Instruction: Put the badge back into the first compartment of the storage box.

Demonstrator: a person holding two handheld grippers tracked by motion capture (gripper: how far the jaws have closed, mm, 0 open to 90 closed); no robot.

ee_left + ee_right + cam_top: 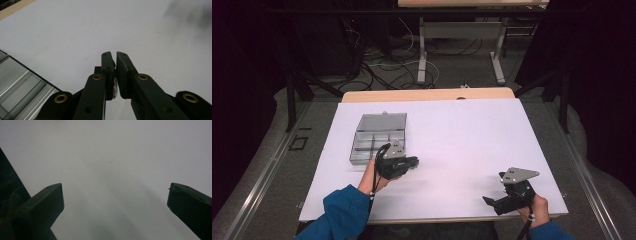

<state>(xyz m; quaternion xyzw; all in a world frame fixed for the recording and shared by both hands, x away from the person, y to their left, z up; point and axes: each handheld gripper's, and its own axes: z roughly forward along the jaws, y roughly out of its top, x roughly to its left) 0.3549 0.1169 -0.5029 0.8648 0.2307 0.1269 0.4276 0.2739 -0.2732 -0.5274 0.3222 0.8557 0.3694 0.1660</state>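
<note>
- Two grippers: your left gripper (411, 162), fingers pressed together on nothing, sits just beside the clear box (379, 131).
- Your right gripper (490, 201), fingers spread, hovers over bare worktop (472, 130).

A: Far side — second pale wooden tabletop on grey metal legs (422, 55); loose black and white cables (382, 67) strewn on the grey floor (462, 65) beneath.

B: Noted. Black curtains (597, 75) both flanks, room dim. Near table: white sheet (472, 135) over light wood.

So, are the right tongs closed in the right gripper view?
No, the right tongs stand wide apart, with bare white table surface between their black jaws.
</note>
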